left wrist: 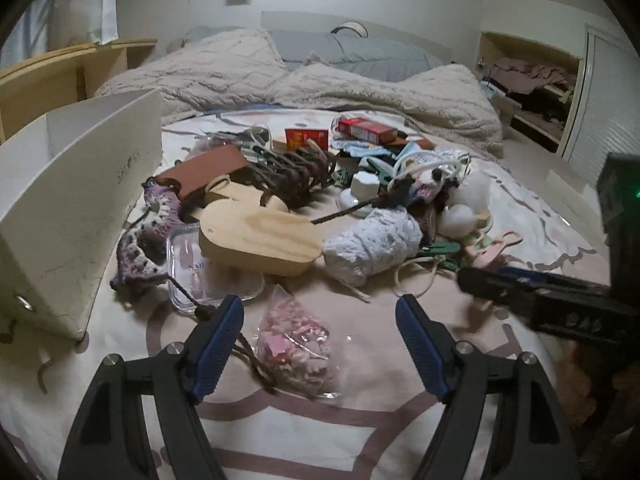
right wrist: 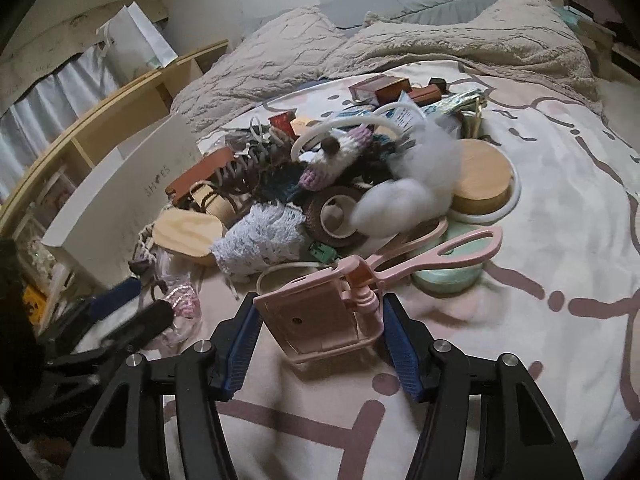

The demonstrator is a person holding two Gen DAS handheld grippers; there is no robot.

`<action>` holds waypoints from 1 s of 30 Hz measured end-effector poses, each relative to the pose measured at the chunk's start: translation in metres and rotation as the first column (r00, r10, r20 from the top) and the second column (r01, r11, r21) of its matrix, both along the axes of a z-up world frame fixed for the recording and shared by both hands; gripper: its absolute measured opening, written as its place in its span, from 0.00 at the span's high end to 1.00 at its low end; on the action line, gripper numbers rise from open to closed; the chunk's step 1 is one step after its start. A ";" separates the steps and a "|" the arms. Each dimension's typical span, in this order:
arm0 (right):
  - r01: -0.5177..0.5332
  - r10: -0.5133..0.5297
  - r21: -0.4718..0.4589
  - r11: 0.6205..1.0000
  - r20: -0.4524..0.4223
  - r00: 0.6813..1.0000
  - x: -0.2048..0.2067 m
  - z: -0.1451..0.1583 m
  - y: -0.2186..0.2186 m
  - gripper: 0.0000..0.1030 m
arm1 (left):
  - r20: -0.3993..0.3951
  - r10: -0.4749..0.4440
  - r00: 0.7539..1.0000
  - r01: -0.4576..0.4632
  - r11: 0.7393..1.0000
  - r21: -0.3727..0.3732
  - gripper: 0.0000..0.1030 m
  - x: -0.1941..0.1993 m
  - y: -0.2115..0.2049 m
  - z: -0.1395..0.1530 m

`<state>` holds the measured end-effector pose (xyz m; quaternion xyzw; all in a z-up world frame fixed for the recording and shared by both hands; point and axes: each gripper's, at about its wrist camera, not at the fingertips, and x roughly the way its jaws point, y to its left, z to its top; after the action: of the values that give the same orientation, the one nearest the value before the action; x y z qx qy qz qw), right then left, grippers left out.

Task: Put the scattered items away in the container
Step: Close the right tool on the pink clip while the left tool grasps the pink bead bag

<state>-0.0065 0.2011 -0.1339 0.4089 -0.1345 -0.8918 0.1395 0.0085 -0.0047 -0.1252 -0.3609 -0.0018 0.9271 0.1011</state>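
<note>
While your left gripper [left wrist: 320, 312] hangs with jaws apart over the small pink bag [left wrist: 296, 344], your right gripper [right wrist: 320, 320] has jaws apart around the pink tool [right wrist: 320, 320]; the white box [left wrist: 72, 200] stands left of the pile.

— Where is my left camera looking from?
— It's sitting low over the near edge of the bed [left wrist: 400, 420], facing the headboard end, close to the pile [left wrist: 304, 196].
— And my right one?
— It's hanging a bit higher, further right, angling left across the bed [right wrist: 540, 320]. Both are sharing the pile [right wrist: 320, 184] and the white box [left wrist: 76, 200] [right wrist: 120, 196].
</note>
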 end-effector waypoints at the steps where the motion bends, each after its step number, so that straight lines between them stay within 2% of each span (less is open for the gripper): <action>1: 0.004 -0.004 -0.006 1.000 0.000 1.000 0.000 0.001 0.002 0.41 | 0.002 0.003 1.000 -0.003 1.000 -0.007 0.24 0.000 0.002 -0.002; 5: 0.007 -0.007 -0.011 1.000 0.009 1.000 0.003 0.003 0.007 0.41 | 0.060 -0.016 0.998 0.019 0.999 -0.048 0.24 -0.004 0.009 -0.018; 9: 0.023 -0.023 0.005 1.000 0.015 1.000 0.008 0.004 0.016 0.41 | 0.102 -0.064 0.993 0.068 0.997 -0.038 0.24 -0.003 0.017 -0.026; 12: 0.053 -0.053 0.002 0.999 0.028 0.998 0.012 0.003 0.027 0.41 | 0.104 -0.087 0.991 0.088 0.996 -0.010 0.24 -0.001 0.020 -0.025; 15: 0.085 -0.085 -0.003 0.996 0.032 0.996 0.017 0.003 0.039 0.41 | 0.111 -0.124 0.986 0.118 0.991 0.060 0.24 0.001 0.023 -0.023; 17: 0.113 -0.112 -0.006 0.994 0.037 0.993 0.019 0.001 0.047 0.41 | 0.113 -0.138 0.984 0.129 0.988 0.079 0.24 0.002 0.027 -0.021; 19: 0.142 -0.141 -0.019 0.990 0.059 0.988 0.019 -0.006 0.056 0.41 | 0.109 -0.137 0.985 0.131 0.990 0.058 0.24 0.004 0.032 -0.021; 22: 0.163 -0.159 -0.058 0.985 0.080 0.984 0.018 -0.015 0.062 0.41 | 0.099 -0.120 0.988 0.122 0.992 -0.014 0.24 0.005 0.038 -0.024; 25: 0.159 -0.158 -0.012 0.987 0.058 0.986 0.018 -0.015 0.055 0.41 | 0.080 -0.092 0.992 0.099 0.992 -0.083 0.24 0.005 0.040 -0.027; 30: 0.151 -0.153 0.046 0.987 0.039 0.987 0.019 -0.016 0.048 0.41 | 0.063 -0.071 0.995 0.079 0.989 -0.129 0.24 0.003 0.037 -0.028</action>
<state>0.0128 0.2490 -0.1502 0.4193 -0.1493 -0.8935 0.0593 0.0119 0.0327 -0.1529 -0.3932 0.0696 0.9100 0.1119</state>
